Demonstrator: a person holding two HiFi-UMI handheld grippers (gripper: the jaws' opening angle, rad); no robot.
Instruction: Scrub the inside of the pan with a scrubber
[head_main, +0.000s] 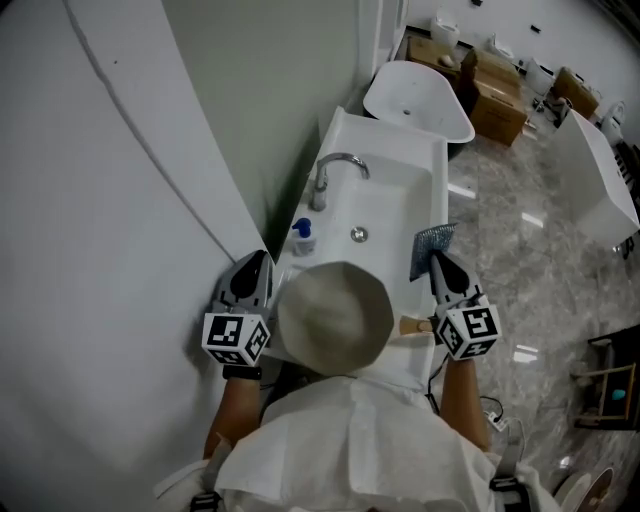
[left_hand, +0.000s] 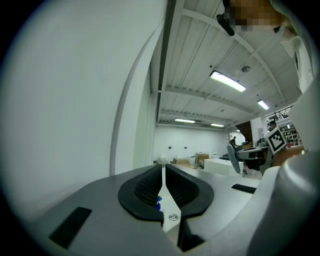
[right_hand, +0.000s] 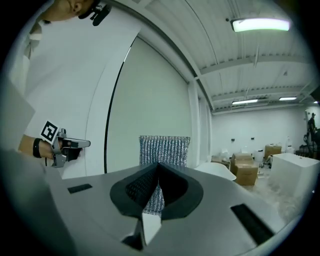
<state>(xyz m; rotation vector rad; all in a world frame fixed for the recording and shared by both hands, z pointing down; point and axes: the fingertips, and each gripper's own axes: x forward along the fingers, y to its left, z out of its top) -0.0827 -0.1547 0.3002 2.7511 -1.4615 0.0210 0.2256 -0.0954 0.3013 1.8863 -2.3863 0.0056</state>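
White sink (head_main: 395, 200) at frame centre; right gripper (head_main: 438, 260) at centre right clamps the mesh scrubber (head_main: 430, 243) upright, left gripper (head_main: 260, 258) at centre left pinched shut, empty.

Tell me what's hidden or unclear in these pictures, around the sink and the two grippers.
- Pan: none visible. In the head view the person's hat covers the sink's near end; only a wooden handle pokes out.
- Scrubber: in the right gripper view its lower part is hidden by the right gripper's shut jaws.
- Blue speck seen past the shut left gripper: too small to identify.
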